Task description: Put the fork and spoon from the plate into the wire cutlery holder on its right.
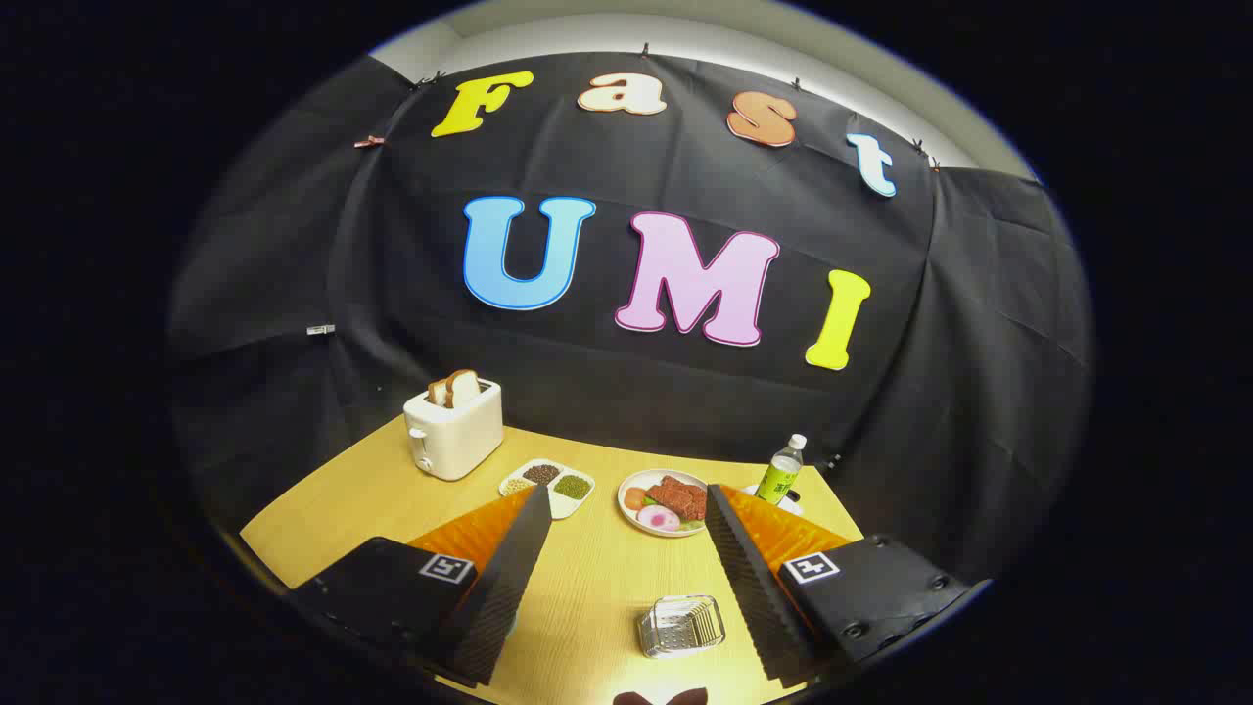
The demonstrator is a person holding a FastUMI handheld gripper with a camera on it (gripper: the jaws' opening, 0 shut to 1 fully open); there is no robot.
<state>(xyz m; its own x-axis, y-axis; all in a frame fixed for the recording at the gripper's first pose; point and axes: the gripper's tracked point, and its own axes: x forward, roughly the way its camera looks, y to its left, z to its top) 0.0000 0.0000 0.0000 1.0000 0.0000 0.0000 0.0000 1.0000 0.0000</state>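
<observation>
The wire cutlery holder stands on the yellow wooden table, between my two fingers and close to the right one. It looks empty from here. My gripper is open and held above the table, with nothing between its fingers. The left finger covers the stretch of table left of the holder, so I cannot tell what lies there.
Beyond the fingertips sit a round plate of toy food, a divided dish of beans, a white toaster holding bread slices, and a green-labelled bottle on a saucer. A small dark shape lies at the near table edge.
</observation>
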